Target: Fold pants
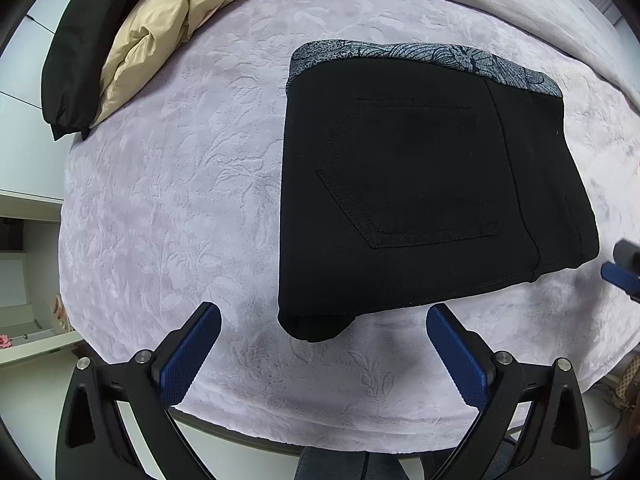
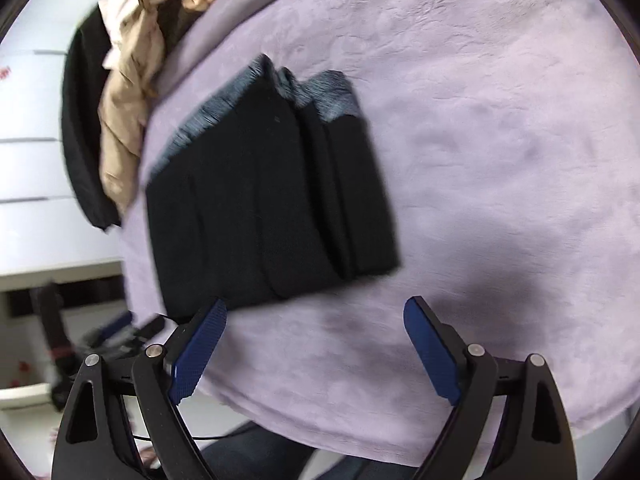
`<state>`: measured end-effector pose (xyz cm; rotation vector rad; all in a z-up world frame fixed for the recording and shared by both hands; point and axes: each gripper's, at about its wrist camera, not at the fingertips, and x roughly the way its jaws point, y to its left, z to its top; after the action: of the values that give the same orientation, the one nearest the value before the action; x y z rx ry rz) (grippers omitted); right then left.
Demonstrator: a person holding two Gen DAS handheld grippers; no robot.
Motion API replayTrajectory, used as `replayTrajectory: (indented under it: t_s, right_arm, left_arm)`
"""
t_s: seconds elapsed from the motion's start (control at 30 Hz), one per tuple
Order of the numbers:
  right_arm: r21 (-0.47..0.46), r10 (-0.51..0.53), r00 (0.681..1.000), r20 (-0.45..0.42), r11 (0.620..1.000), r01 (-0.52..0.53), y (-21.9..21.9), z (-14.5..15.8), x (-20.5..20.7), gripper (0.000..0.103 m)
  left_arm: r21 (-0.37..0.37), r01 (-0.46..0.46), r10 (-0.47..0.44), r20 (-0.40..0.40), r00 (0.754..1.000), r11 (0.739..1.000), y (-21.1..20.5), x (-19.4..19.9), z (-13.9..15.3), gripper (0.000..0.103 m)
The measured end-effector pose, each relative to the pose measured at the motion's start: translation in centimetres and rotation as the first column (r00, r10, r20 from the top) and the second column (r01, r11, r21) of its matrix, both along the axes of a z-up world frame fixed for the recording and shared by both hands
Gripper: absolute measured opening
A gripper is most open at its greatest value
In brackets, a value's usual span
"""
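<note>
Lilac embossed fabric covered the table (image 1: 160, 208) in both views, with white cabinet fronts behind it at the left edge. The folded black pants (image 1: 420, 192) lay flat on this cloth as one compact bundle, right of centre in the left wrist view and left of centre in the right wrist view.

The left wrist view was sharp and looked almost straight down. It alone showed the stitched back pocket on the top layer and the line drawing printed on the grey patterned band (image 1: 432, 56) along the bundle's far edge. It also caught a blue-padded tip of the other tool at its right margin, just beside the bundle's near right corner.

The right wrist view was motion-blurred and oblique. It alone showed the stacked layers at the bundle's right side, with the grey band stepped in several places. A blurred shape low on its left, off the table, could not be identified.

A black garment (image 1: 76, 60) and a beige garment (image 1: 156, 36) lay heaped at the table's far left corner, well apart from the pants.

The bundle's long axis ran from the near edge toward the far side, grey band farthest away, rounded fold nearest.

The left gripper (image 1: 322, 322) stood with jaws wide apart, nothing between them, just short of the near fold. The right gripper (image 2: 314, 312) likewise stood spread and empty, its left pad near the bundle's near corner.
</note>
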<state>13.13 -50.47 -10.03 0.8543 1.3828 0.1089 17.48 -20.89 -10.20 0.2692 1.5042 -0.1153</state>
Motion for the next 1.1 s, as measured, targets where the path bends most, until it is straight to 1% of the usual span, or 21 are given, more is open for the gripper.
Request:
replayTrajectory:
  t_s: [0.03,0.1,0.17,0.2,0.23,0.27,0.33,0.4,0.47,0.57,0.7,0.97,1.07,1.1]
  right_arm:
    - [0.003,0.006,1.0,0.002,1.0,-0.006,0.0,-0.2,0.3,0.092]
    - [-0.035,0.026,1.0,-0.004,0.999,-0.026,0.2,-0.6,1.2,0.091]
    - [-0.023,0.027,1.0,0.005,0.999,-0.027,0.1,-1.1,2.0,0.078]
    - [-0.01,0.027,1.0,0.002,1.0,-0.027,0.0,-1.3,2.2,0.06]
    - [-0.017,0.035,0.999,-0.009,0.999,-0.035,0.0,-1.4,2.5,0.055]
    - [-0.02,0.049,0.999,-0.01,0.999,-0.05,0.0,-1.4,2.7,0.052]
    - [-0.048,0.117,0.993,-0.003,0.992,-0.117,0.4,-1.3,2.6,0.036]
    - [-0.053,0.149,0.989,-0.016,0.987,-0.149,0.5,-1.6,2.0,0.029]
    - [-0.049,0.14,0.99,-0.033,0.989,-0.142,0.3,-2.3,1.4,0.027]
    - [-0.032,0.11,0.993,-0.032,0.993,-0.111,0.2,-2.7,1.0,0.027]
    - [-0.05,0.129,0.991,-0.042,0.99,-0.131,0.6,-2.7,1.2,0.027]
    - [-0.037,0.106,0.993,-0.059,0.993,-0.108,0.3,-2.7,1.1,0.03]
    - [-0.047,0.104,0.992,-0.066,0.993,-0.107,0.1,-2.5,1.1,0.035]
    - [-0.052,0.104,0.992,-0.067,0.993,-0.107,0.0,-2.4,1.1,0.04]
  left_arm:
    - [0.001,0.002,-0.002,-0.001,1.0,1.0,0.0,0.0,0.0,0.103]
    - [0.004,0.002,-0.002,-0.003,1.0,1.0,0.0,0.0,0.0,0.103]
    - [0.007,0.0,0.0,-0.005,1.0,1.0,0.1,0.0,0.0,0.103]
    - [0.009,-0.001,0.001,-0.004,1.0,1.0,0.1,0.1,0.1,0.103]
    - [0.011,-0.003,0.003,-0.004,1.0,1.0,0.2,0.1,0.1,0.103]
    - [0.012,-0.006,0.006,-0.005,1.0,1.0,0.3,0.1,0.1,0.103]
    - [0.011,-0.011,0.011,-0.006,1.0,1.0,0.5,0.2,0.1,0.103]
    - [0.014,-0.014,0.014,-0.009,1.0,1.0,0.6,0.3,0.0,0.103]
    - [0.014,-0.019,0.019,-0.019,1.0,1.0,0.6,0.4,-0.3,0.103]
    - [0.014,-0.016,0.016,-0.023,1.0,1.0,0.4,0.5,-0.5,0.103]
    - [0.0,0.0,0.0,-0.031,1.0,1.0,-0.1,0.6,-0.6,0.103]
    - [-0.014,0.006,-0.006,-0.04,0.999,1.0,-0.5,0.6,-0.8,0.103]
    - [-0.017,0.004,-0.005,-0.043,0.999,1.0,-0.4,0.7,-0.8,0.103]
    - [-0.017,0.004,-0.004,-0.044,0.999,1.0,-0.4,0.8,-0.9,0.103]
